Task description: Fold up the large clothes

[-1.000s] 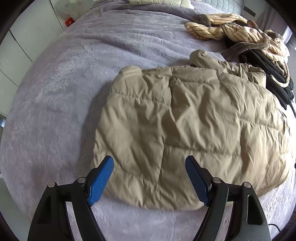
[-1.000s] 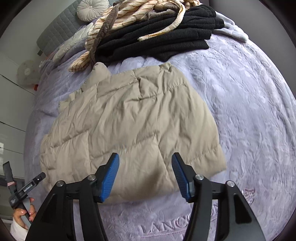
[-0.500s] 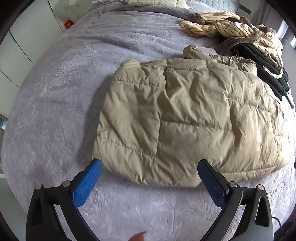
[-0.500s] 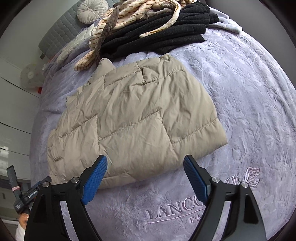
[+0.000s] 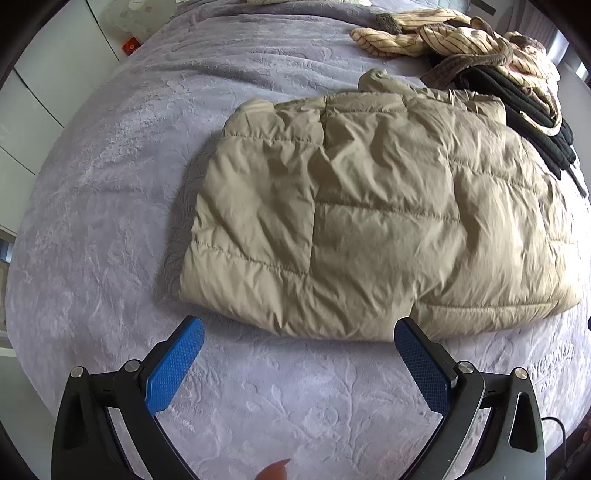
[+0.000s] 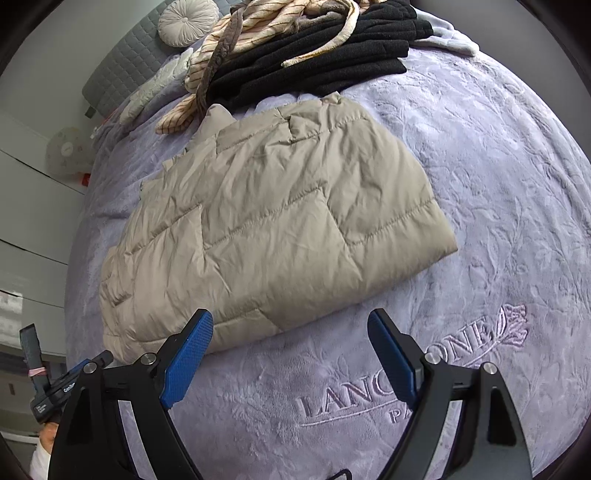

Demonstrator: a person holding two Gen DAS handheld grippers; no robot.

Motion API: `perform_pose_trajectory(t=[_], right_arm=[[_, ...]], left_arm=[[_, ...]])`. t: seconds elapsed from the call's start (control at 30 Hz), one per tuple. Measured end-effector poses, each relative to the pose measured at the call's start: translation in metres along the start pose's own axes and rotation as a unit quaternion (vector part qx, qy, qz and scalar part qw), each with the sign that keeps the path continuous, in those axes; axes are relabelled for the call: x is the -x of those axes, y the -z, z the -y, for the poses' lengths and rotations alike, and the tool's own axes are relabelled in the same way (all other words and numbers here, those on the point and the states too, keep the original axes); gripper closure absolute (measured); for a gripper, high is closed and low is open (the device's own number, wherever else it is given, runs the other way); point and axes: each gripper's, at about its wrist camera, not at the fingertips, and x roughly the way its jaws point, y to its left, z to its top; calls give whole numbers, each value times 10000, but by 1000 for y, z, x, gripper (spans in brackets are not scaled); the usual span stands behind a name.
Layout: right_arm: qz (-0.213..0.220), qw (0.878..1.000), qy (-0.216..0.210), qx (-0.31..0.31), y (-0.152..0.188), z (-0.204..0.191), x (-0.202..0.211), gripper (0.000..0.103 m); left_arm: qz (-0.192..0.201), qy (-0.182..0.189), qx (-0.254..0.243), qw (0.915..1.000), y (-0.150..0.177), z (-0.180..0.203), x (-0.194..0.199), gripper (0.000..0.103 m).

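Observation:
A beige quilted puffer jacket (image 5: 369, 218) lies folded flat on the lavender bedspread (image 5: 110, 184); it also shows in the right wrist view (image 6: 273, 229). My left gripper (image 5: 299, 332) is open and empty, just short of the jacket's near edge. My right gripper (image 6: 291, 325) is open and empty, above the bedspread at the jacket's near right edge. The jaws of both stand wide apart with blue pads.
A pile of striped cream and black clothes (image 6: 306, 48) lies past the jacket, also in the left wrist view (image 5: 480, 48). A round cushion (image 6: 186, 20) rests by the grey headboard. White cupboards (image 5: 44, 74) stand to the left. Embroidered lettering (image 6: 399, 373) marks the bedspread.
Both grippers have opened wider and pulled back off the jacket toward the near edge of the bed. The jacket lies let go, flat on the bedspread.

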Motion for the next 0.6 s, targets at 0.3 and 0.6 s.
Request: perform_pose_trajectory(t=[0.3,0.6], right_arm=[[-201,9993,-65,-300,16,15,-2,15],[-650,9948,-204,-760,22,30,-20,15]], left_arm=[[-232,72,61,9997,15,-9,-11,0],[-460,243,211,9984,25,-12,-22,0]])
